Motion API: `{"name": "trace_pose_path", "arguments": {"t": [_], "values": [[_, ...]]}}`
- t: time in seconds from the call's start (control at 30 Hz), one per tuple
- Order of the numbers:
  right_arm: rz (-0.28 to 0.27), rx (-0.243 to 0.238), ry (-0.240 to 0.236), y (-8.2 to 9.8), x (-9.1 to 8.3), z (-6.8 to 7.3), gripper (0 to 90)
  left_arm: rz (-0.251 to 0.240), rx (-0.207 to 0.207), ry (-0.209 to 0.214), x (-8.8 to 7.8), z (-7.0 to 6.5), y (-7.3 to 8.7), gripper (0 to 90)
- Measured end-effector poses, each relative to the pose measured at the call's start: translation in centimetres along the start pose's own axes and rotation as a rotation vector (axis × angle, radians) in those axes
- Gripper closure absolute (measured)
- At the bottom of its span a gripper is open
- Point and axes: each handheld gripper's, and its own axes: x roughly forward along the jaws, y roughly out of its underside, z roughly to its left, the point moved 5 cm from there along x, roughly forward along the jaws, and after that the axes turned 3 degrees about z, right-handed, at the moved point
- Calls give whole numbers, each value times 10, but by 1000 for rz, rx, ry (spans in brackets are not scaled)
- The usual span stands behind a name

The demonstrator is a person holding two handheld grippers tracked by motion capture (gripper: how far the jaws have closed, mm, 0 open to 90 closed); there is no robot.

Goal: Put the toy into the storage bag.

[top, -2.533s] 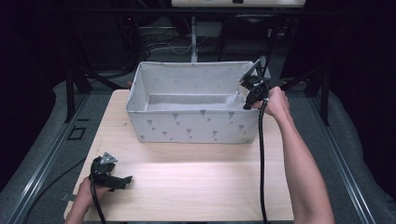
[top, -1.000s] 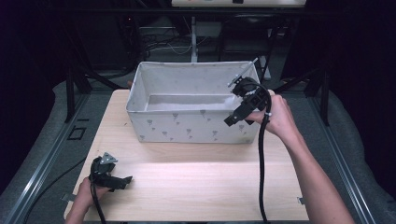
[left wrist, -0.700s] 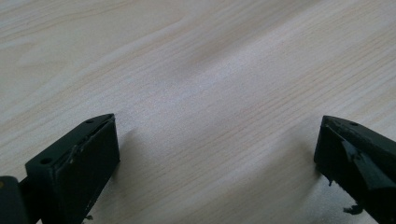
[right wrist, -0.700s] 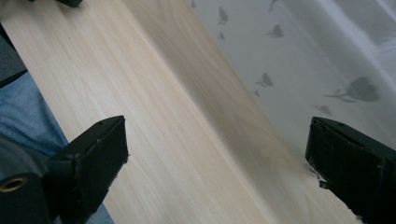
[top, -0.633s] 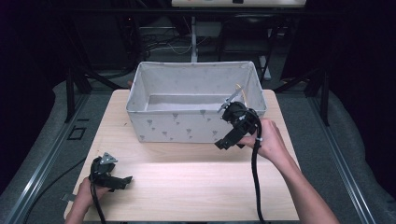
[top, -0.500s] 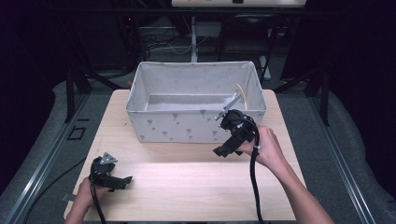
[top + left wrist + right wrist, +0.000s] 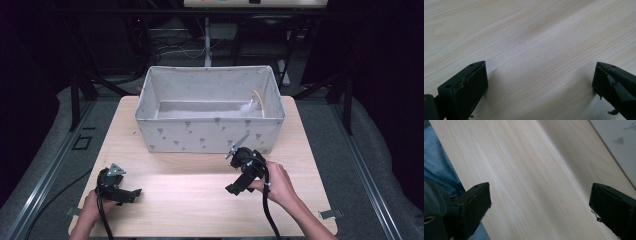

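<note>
The tabletop [image 7: 200, 200] was a pale wooden board, bare across its near half. Toward its far edge stood a grey fabric box [image 7: 210, 135] with a small dark pattern on its walls, open at the top, its long side parallel to that edge. Inside the box, against the right wall near the right front corner, a thin pale stick [image 7: 259, 97] leaned with something white and fluffy at its lower end; what it was could not be made out.

The right gripper [image 7: 234, 189] was held in the person's right hand [image 7: 280, 185] just in front of the box's right front corner, above the board and pointing toward the near-left. Its own view showed its jaws wide apart with nothing between them, wood grain below and a strip of the box wall [image 7: 621, 142] at the upper right.

The left gripper [image 7: 134, 192] sat in the left hand [image 7: 92, 207] near the near left corner of the tabletop, well apart from the box. Its jaws stood wide apart too, low over bare wood [image 7: 536, 50], gripping nothing.
</note>
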Motion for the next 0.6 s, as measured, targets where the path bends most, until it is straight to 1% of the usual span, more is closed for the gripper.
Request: {"name": "trace_pose_path", "arguments": {"t": [0.07, 0.1, 0.13, 0.2, 0.23, 0.27, 0.3, 0.37, 0.4, 0.47, 0.57, 0.6], "values": [[4, 12, -6, 5, 8, 0, 38, 0, 0, 0, 0, 0, 0, 0], [17, 14, -10, 8, 11, -1, 37, 1, 0, 0, 0, 0, 0, 0], [17, 14, -10, 8, 11, -1, 37, 1, 0, 0, 0, 0, 0, 0], [24, 30, -13, 14, 18, -3, 42, 2, 2, 0, 0, 0, 0, 0], [39, 24, -5, 17, 19, -4, 42, 2, 3, 1, 0, 0, 0, 0], [36, 33, 0, 18, 22, -5, 43, 3, 3, 2, 0, 0, 0, 0], [47, 27, 9, 20, 23, -6, 43, 3, 4, 4, 0, 0, 0, 0], [45, 40, 3, 23, 26, -7, 45, 2, 4, 4, 0, 0, 0, 0], [58, 38, 16, 25, 28, -7, 45, 2, 4, 3, 0, 0, 0, 0], [60, 40, 26, 28, 31, -8, 55, 3, 3, 4, 0, 0, 0, 0], [91, 30, 46, 30, 33, -10, 72, 0, 4, 0, 1, 0, 0, 0], [86, 32, 41, 31, 35, -10, 77, 0, 6, 1, 1, 0, -1, 0]]}}
